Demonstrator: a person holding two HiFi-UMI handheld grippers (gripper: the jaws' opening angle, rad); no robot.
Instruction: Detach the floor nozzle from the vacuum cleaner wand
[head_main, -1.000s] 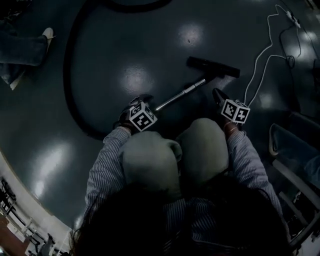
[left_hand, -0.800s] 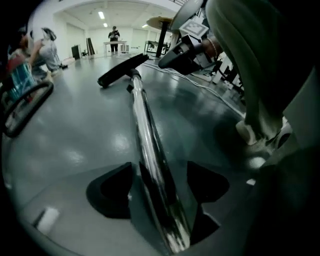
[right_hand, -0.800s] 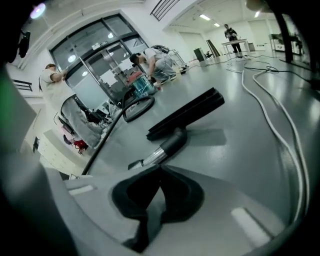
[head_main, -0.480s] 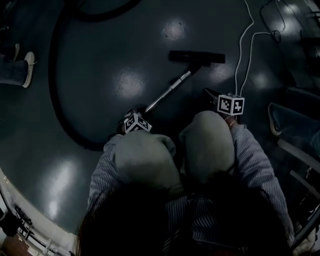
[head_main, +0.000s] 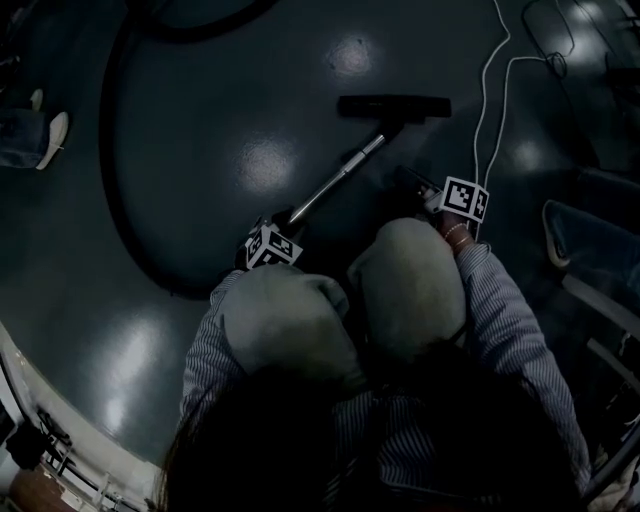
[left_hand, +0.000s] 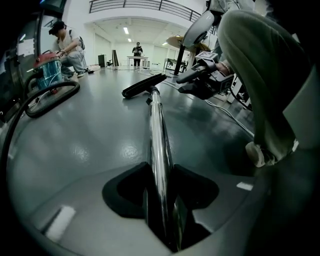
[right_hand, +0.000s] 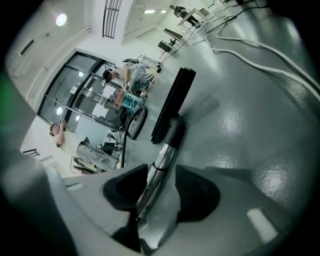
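Grip-setting step: left gripper (head_main: 286, 222), jaws just closing, seems clamped on the wand (head_main: 335, 180) lying on the floor (head_main: 230, 90). Right gripper (head_main: 408, 180), jaws just opened, frames the wand unpinched near the floor nozzle (head_main: 393, 105). Next, it must clamp and pull.

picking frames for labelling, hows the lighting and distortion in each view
Head view: underexposed, with glare patches on the glossy floor; the wand and floor nozzle are dim but legible. Left gripper view: bright, with strong fisheye bending and reflections streaking the chrome wand. Right gripper view: tilted, fisheye, dark vignette at the corners, near foreground soft.
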